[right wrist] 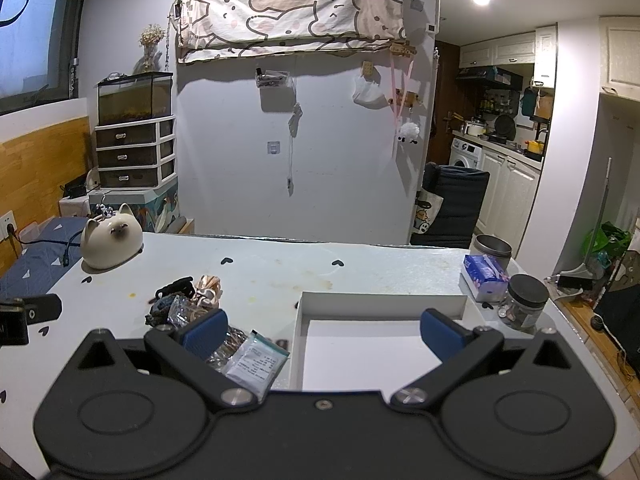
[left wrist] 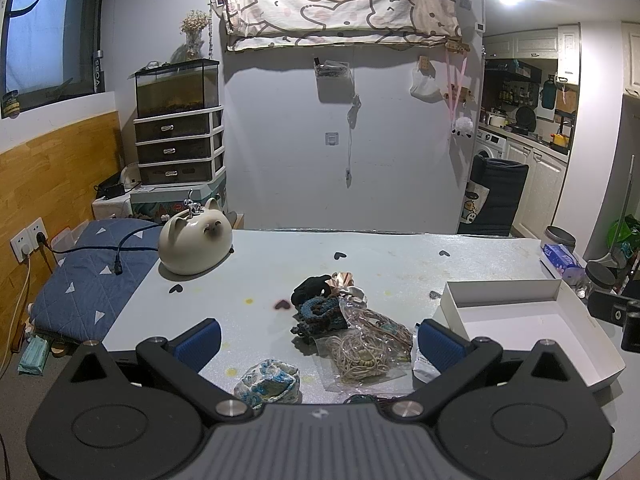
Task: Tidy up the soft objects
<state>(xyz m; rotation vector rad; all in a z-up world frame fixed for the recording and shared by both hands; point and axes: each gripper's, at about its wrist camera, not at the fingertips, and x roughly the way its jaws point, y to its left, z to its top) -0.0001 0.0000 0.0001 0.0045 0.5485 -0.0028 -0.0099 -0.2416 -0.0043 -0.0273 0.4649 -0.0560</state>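
Both claws spread wide, nothing between the pads. Left gripper [left wrist: 318,344] hovering over the near edge of the tabletop [left wrist: 400,256], aimed at a heap of soft things: black scrunchie [left wrist: 310,286], pink satin scrunchie [left wrist: 348,284], blue knitted piece [left wrist: 318,312], clear bag of cord [left wrist: 368,350], all touching or overlapping. Nearer the same edge, just apart from the heap, a blue-patterned fabric pouch [left wrist: 268,382]. Right gripper [right wrist: 322,334] poised above the white box [right wrist: 380,304], open and empty, by the right edge. Small printed packet [right wrist: 256,368] just left of the box. Cat-shaped ceramic pot [left wrist: 195,246] at the far left corner.
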